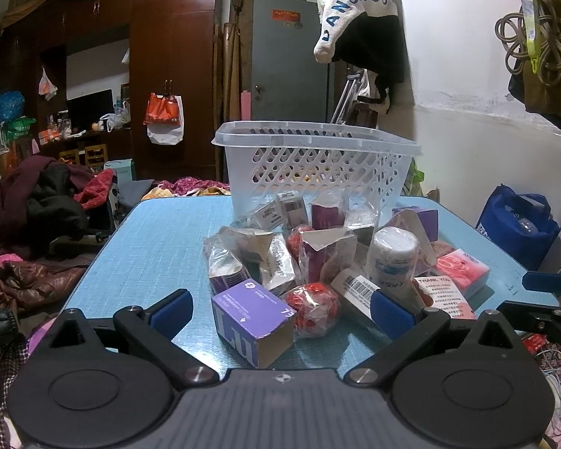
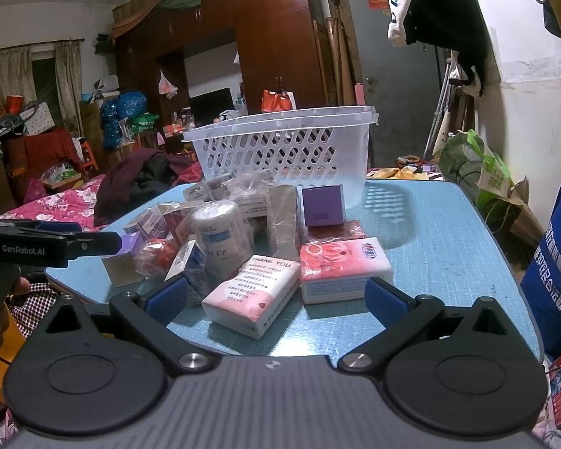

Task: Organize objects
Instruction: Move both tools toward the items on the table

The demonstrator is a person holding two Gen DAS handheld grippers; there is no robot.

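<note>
A pile of small packages lies on the blue table [image 1: 157, 239] in front of a white perforated basket [image 1: 314, 164], which also shows in the right wrist view [image 2: 280, 149]. My left gripper [image 1: 280, 312] is open; a purple box [image 1: 252, 320] lies between its fingers, with a red wrapped ball [image 1: 312, 308] beside it. My right gripper [image 2: 276, 299] is open, with a pink "THANK YOU" tissue pack [image 2: 252, 293] between its fingers and a pink tissue pack [image 2: 342, 271] just ahead. A white roll [image 2: 220, 230] stands in the pile.
A bed with clothes [image 1: 37, 217] lies left of the table. A blue bag [image 2: 557, 262] stands at the right. A wardrobe [image 1: 168, 56] and a door [image 1: 288, 60] are behind. The left gripper shows at the left edge of the right wrist view [image 2: 48, 243].
</note>
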